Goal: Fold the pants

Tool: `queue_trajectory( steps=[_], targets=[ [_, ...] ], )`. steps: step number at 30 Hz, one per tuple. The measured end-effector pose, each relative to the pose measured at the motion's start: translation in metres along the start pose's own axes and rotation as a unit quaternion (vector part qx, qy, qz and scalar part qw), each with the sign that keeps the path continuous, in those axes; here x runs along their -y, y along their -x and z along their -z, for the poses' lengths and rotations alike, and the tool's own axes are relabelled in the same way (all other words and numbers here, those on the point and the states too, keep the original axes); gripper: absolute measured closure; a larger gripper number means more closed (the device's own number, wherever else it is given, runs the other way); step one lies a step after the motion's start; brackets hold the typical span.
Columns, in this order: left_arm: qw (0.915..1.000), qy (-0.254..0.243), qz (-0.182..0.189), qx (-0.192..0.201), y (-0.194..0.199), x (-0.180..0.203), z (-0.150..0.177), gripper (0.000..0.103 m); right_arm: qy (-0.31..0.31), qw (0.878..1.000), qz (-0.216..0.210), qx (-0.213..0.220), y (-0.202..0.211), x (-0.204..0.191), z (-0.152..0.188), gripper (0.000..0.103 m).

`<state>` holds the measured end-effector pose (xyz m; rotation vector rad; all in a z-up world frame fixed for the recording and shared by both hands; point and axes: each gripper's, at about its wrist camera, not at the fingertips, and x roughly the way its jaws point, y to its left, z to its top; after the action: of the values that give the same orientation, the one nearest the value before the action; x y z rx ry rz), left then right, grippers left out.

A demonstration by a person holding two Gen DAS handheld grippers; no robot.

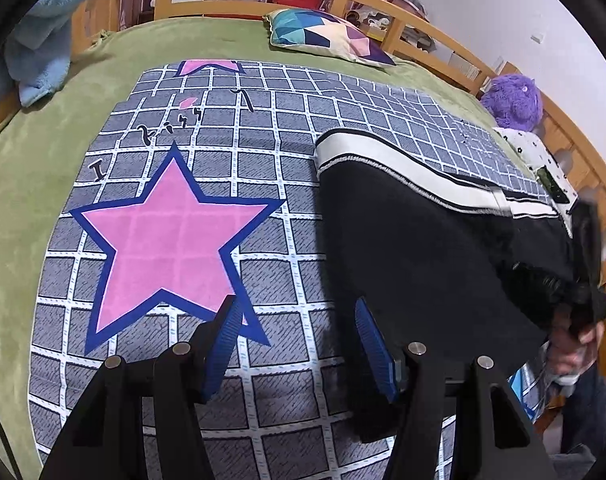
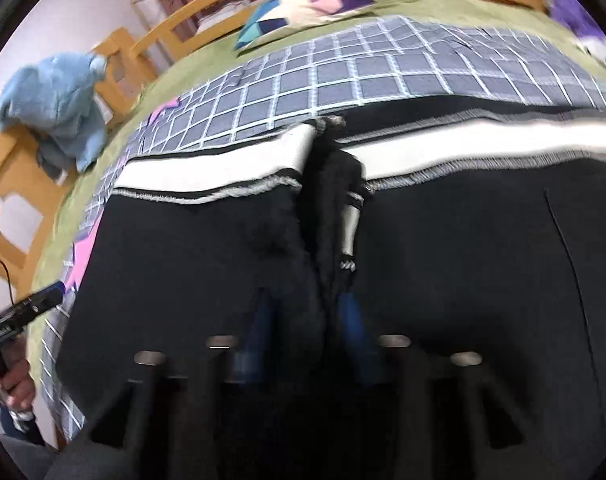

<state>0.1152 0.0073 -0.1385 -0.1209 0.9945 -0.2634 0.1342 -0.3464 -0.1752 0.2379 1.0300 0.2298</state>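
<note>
Black pants (image 1: 415,248) with a white side stripe (image 1: 387,156) lie on the checked blanket, right of the pink star. My left gripper (image 1: 299,312) is open and empty, just above the blanket at the pants' left edge. In the right wrist view the pants (image 2: 463,248) fill the frame. My right gripper (image 2: 315,304) is shut on a bunched fold of the black fabric (image 2: 327,216) and holds it lifted. The right gripper also shows in the left wrist view (image 1: 583,280), at the far right.
A grey checked blanket (image 1: 263,184) with a pink star (image 1: 171,240) covers the green bedspread (image 1: 31,168). A patterned pillow (image 1: 327,36), a purple plush toy (image 1: 511,100) and a blue plush (image 1: 51,32) sit near the wooden bed rail (image 1: 435,28).
</note>
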Motion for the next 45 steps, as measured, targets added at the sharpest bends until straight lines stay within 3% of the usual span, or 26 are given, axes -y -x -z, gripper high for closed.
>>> queue_trajectory(
  steps=[2,4,5,7,10,14,16,19,21,24,28,30,32,36,41,45],
  targets=[
    [1.0000,-0.007,-0.004,0.000,0.002,0.000,0.002,0.046,-0.001,1.000,-0.022,0.018,0.017,0.002,-0.009,0.092],
    [0.9999,-0.016,-0.002,0.007,0.006,0.001,0.002,0.046,-0.003,0.996,-0.044,0.072,0.050,0.010,-0.016,0.092],
    [0.9998,-0.018,-0.002,0.009,0.006,0.003,0.001,0.046,-0.008,0.996,-0.036,0.084,0.058,0.014,-0.019,0.091],
    [0.9997,-0.022,0.005,0.009,0.003,0.008,-0.002,0.046,0.000,0.998,-0.004,0.059,0.048,0.022,-0.023,0.090],
    [0.9991,-0.035,0.020,0.011,0.002,0.022,-0.006,0.046,0.005,0.999,0.013,-0.030,0.004,0.036,-0.017,0.082],
    [0.9965,-0.073,0.031,0.024,0.007,0.044,-0.012,0.046,0.006,1.000,0.011,0.024,0.045,0.038,-0.008,0.078],
    [0.9940,-0.095,0.052,0.017,0.006,0.057,-0.010,0.046,0.017,0.999,-0.015,0.042,0.068,0.033,0.002,0.078],
    [0.9907,-0.125,0.053,-0.010,-0.011,0.072,0.006,0.046,0.036,0.998,-0.034,0.045,0.087,0.027,0.024,0.078],
    [0.9891,-0.141,0.034,-0.028,-0.031,0.076,0.025,0.046,0.043,0.998,-0.034,0.018,0.077,0.027,0.041,0.078],
    [0.9911,-0.128,0.036,-0.012,-0.035,0.073,0.034,0.044,0.017,0.998,-0.052,-0.028,0.049,0.041,0.060,0.071],
    [0.9932,-0.088,0.071,-0.027,-0.026,0.062,0.018,0.044,0.029,0.998,-0.050,-0.014,0.065,0.036,0.054,0.071],
    [0.9954,-0.073,0.061,-0.014,-0.023,0.057,0.008,0.044,0.031,0.998,-0.046,0.012,0.082,0.041,0.050,0.071],
    [0.9966,-0.062,0.054,-0.006,-0.027,0.055,-0.003,0.044,0.019,0.998,-0.023,0.048,0.102,0.056,0.048,0.069],
    [0.9950,-0.012,0.095,-0.030,-0.050,0.047,-0.022,0.044,-0.042,0.993,0.059,0.097,0.135,0.117,0.057,0.066],
    [0.9943,0.014,0.096,-0.044,-0.074,0.041,-0.025,0.044,-0.153,0.969,0.155,0.117,0.164,0.205,0.081,0.062],
    [0.9945,0.005,0.096,-0.040,-0.078,0.044,-0.027,0.044,-0.199,0.960,0.155,0.120,0.168,0.249,0.094,0.059]
  ],
)
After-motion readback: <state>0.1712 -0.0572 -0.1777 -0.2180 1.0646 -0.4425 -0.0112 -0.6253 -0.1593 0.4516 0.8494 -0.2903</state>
